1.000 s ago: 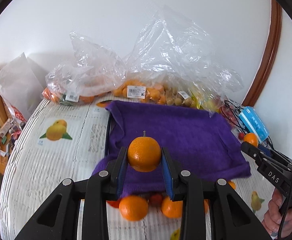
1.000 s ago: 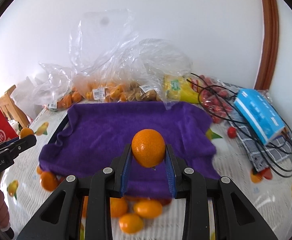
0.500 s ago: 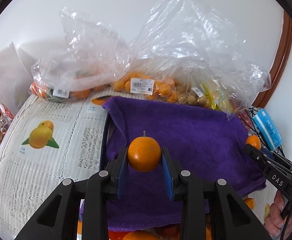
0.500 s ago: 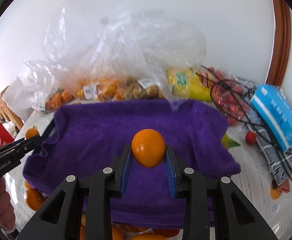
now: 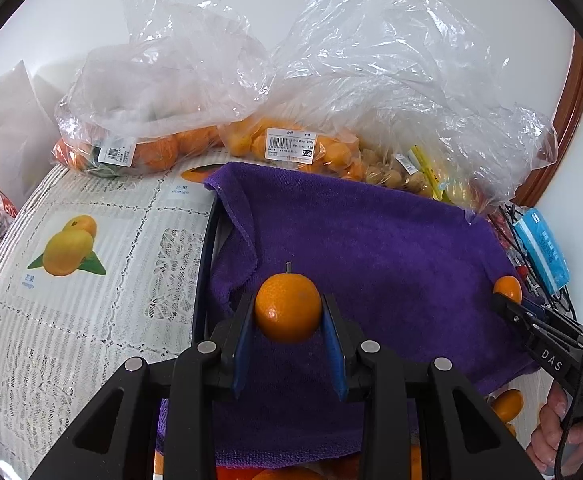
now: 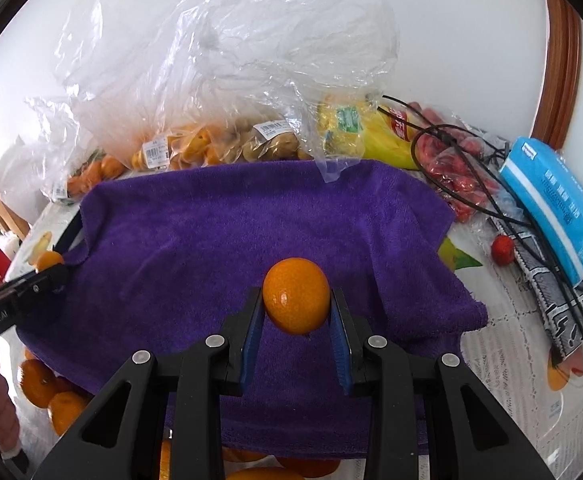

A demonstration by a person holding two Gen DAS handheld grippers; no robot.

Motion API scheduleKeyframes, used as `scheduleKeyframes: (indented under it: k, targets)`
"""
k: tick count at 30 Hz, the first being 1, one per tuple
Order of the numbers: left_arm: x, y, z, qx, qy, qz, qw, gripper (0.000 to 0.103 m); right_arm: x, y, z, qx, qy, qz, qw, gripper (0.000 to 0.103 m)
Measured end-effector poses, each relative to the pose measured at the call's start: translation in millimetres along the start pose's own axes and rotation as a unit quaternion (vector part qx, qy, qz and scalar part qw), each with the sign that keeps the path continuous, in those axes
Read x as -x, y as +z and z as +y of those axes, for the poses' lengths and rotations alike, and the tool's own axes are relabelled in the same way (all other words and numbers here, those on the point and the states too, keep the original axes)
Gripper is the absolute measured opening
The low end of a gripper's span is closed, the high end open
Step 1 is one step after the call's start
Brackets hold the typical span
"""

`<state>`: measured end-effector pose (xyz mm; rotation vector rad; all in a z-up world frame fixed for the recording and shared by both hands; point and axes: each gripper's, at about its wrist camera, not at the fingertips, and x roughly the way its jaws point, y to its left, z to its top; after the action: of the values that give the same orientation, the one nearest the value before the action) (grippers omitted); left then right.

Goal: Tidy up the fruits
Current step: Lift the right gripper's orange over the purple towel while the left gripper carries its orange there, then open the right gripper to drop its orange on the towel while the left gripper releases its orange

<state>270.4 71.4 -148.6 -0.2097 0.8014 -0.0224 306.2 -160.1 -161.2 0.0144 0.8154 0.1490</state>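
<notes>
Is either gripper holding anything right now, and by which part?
Both are. The left gripper holds an orange by its sides, stem up, and the right gripper holds another orange the same way, fingers on opposite flanks.

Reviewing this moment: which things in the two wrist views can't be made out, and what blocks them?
- What lies under the purple towel: covered, both views; only a dark rim shows.
- Loose oranges at the near edge: partly hidden by the towel and the right gripper.
- Fruit in the plastic bags: blurred by crinkled film.
- The person's hand: cut off by the left view's edge.
</notes>
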Motion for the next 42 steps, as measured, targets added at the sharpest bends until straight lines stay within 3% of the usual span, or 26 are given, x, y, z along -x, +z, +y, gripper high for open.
scheduleKeyframes:
  k: [14,18,23,30,35,42]
  targets:
    - [-5,-1,-4,0.0,-0.005,0.014,0.9999,0.031,0,-2,6,0.014,0.005,0.0,1.0,0.032]
    - [-6,-2,-6,-0.002,-0.009,0.014,0.9999,0.031,7,-1,6,0.012,0.006,-0.015,1.0,0.043]
    - [-6,-2,-8,-0.005,-0.01,0.012,0.9999,0.031,11,0,6,0.01,0.005,-0.02,1.0,0.048]
    - [1,-3,-13,-0.015,-0.012,0.006,0.9998,0.047,17,1,6,0.002,0.001,-0.025,1.0,0.069]
    - [9,-4,-20,-0.027,-0.002,-0.012,0.9996,0.056,25,2,4,-0.012,-0.012,-0.033,0.999,0.069]
    - [22,-4,-31,-0.039,0.007,-0.031,0.9987,0.057,56,4,10,-0.024,-0.002,-0.092,0.995,0.069]
